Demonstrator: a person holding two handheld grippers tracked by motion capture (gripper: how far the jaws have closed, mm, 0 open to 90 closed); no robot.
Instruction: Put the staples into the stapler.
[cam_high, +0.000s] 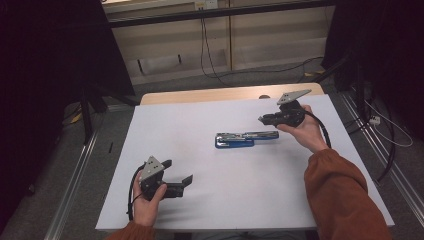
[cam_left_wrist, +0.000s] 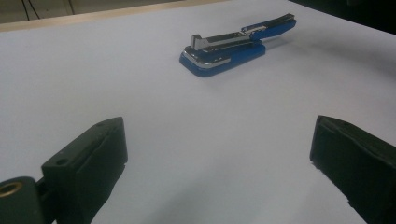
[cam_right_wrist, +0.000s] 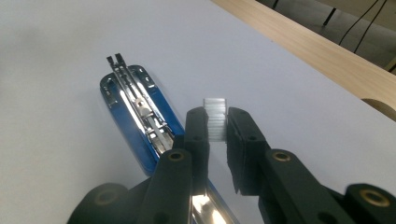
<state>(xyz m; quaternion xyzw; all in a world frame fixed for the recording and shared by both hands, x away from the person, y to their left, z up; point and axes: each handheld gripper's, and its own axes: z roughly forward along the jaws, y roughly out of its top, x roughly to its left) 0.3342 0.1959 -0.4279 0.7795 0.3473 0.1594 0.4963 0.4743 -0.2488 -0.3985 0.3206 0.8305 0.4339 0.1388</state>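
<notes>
High view: blue stapler (cam_high: 246, 138) opened flat near the middle of the white desk (cam_high: 200, 125), long axis running left to right. Left gripper (cam_high: 176, 179) low at the near left, held in a hand (cam_high: 145, 200), jaws spread wide with nothing between them, well apart from the stapler. Right gripper (cam_high: 262, 119) raised at the far right in the other hand (cam_high: 305, 131), tips aimed left, just above the stapler's right end. Left gripper view: two black jaws parted at the bottom corners, bare desk between; stapler (cam_left_wrist: 236, 44) lying farther off, chrome rail on top of the blue base. Right gripper view: jaws clenched on a small strip of staples (cam_right_wrist: 215, 118), held upright between the pads; open stapler (cam_right_wrist: 140, 116) just beyond and beneath, magazine channel exposed, wooden desk edge (cam_right_wrist: 327, 51) at the upper right.
</notes>
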